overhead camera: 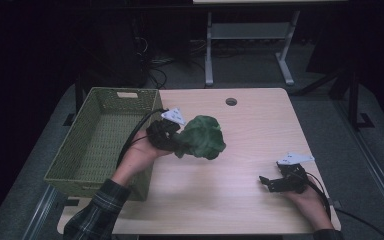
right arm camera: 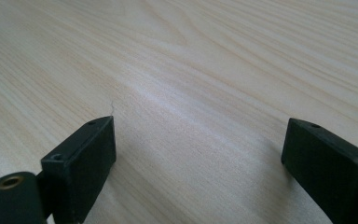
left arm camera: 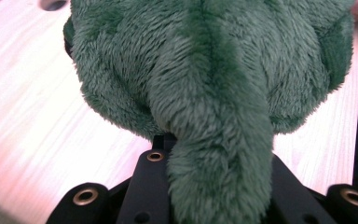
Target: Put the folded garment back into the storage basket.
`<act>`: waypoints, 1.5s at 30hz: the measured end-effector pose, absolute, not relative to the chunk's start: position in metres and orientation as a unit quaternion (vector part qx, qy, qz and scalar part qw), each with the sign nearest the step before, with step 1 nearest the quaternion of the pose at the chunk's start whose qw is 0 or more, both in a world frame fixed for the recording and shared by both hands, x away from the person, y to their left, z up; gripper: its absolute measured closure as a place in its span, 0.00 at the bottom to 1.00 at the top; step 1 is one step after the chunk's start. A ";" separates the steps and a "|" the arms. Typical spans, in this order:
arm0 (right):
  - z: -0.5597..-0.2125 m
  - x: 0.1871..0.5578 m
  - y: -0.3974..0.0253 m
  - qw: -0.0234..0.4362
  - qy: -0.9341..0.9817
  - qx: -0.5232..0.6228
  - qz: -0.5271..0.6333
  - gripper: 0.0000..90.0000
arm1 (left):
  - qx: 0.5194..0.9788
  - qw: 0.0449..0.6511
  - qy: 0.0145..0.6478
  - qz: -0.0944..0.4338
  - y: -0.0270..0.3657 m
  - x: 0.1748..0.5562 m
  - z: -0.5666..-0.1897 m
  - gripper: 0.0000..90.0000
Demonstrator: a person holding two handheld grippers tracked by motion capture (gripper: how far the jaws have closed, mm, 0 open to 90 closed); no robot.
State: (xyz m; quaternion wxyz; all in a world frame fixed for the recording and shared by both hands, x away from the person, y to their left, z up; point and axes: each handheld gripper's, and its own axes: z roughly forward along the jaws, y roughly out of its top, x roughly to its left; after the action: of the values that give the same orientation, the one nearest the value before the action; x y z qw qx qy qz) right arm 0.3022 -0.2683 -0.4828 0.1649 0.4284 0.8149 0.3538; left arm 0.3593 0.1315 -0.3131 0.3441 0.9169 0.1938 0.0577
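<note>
Now plush leaf stem-first in left tool.

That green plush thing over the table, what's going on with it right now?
A person is working at a wooden table with hand-held tongs in each hand. The left tongs are shut on a green plush toy, holding it up just right of a green woven basket, which looks empty. In the left gripper view the toy's narrow part sits between the jaws. The right tongs rest open near the table's right front, holding nothing.
</note>
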 end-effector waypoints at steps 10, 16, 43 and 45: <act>-0.483 0.302 -0.268 0.166 0.814 0.431 0.352 0.10 | 0.904 0.349 0.227 0.095 0.176 0.359 -0.285 0.86; -0.483 0.302 -0.268 0.166 0.814 0.432 0.351 0.10 | 0.898 0.344 0.250 0.113 0.205 0.359 -0.279 0.86; -0.483 0.302 -0.268 0.165 0.813 0.434 0.351 0.10 | 0.845 0.310 0.399 0.176 0.315 0.370 -0.330 0.86; -0.483 0.302 -0.268 0.165 0.813 0.434 0.351 0.10 | 0.843 0.303 0.408 0.176 0.319 0.371 -0.337 0.86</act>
State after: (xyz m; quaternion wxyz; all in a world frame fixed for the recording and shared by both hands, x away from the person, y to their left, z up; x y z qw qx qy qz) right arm 0.3019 -0.2683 -0.4827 0.1650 0.4342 0.8131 0.3508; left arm 0.3714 0.3194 -0.3365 0.3025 0.8434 0.4076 0.1759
